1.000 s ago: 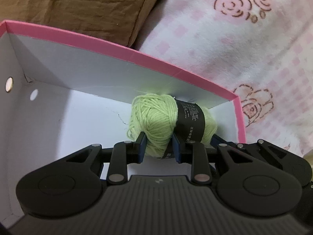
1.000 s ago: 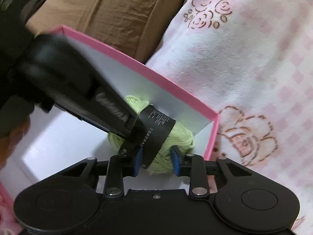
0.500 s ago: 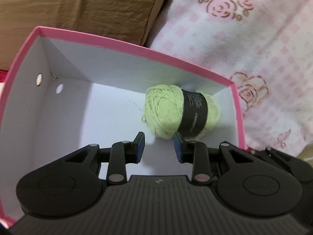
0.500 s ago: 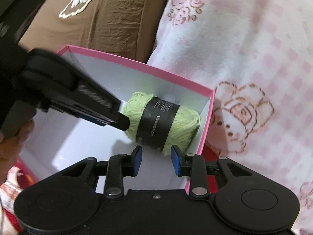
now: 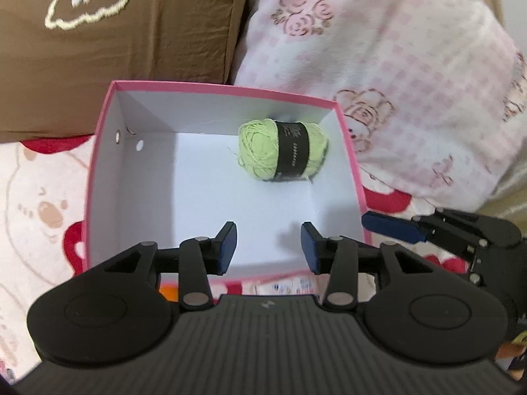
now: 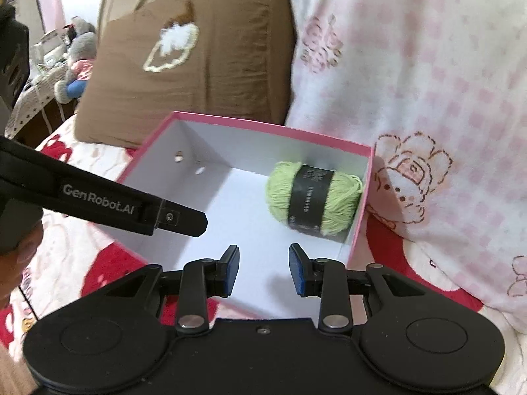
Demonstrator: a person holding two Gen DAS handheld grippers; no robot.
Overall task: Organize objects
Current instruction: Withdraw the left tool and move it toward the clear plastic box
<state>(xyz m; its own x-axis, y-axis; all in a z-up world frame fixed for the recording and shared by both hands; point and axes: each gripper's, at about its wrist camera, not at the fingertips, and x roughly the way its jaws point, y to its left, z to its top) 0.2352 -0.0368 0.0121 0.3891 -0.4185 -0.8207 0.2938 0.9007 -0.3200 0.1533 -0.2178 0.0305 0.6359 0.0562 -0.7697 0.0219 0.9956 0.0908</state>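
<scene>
Backing up and away from the light-green yarn skein (image 5: 283, 151) with both grippers, after clamping it from two sides a second ago; leaving it released and lying on its side on the white floor of the pink-rimmed cardboard box (image 5: 98, 151), in the far right corner, its black paper band facing up, close against the far and right walls.

Holding the left gripper (image 5: 268, 247) above the near edge of the box, tilting steeply down toward the floor inside; opening its jaws, blue pads (image 5: 227, 247) spreading apart with nothing between them, well clear of the skein.

Hovering the right gripper (image 6: 263, 270) over the near right part of the box, also angling down; parting its jaws slightly, leaving a narrower gap, gripping nothing.

Crossing in from the left in the right wrist view with one black finger of the left gripper, reaching over the left wall of the box without touching the yarn. Showing part of a hand (image 6: 23, 253) at that view's left edge.

Resting the box on a red-and-white printed bedsheet (image 5: 39, 197), backing onto a brown cushion (image 5: 131, 33) and a pink checked blanket (image 5: 411, 82).
</scene>
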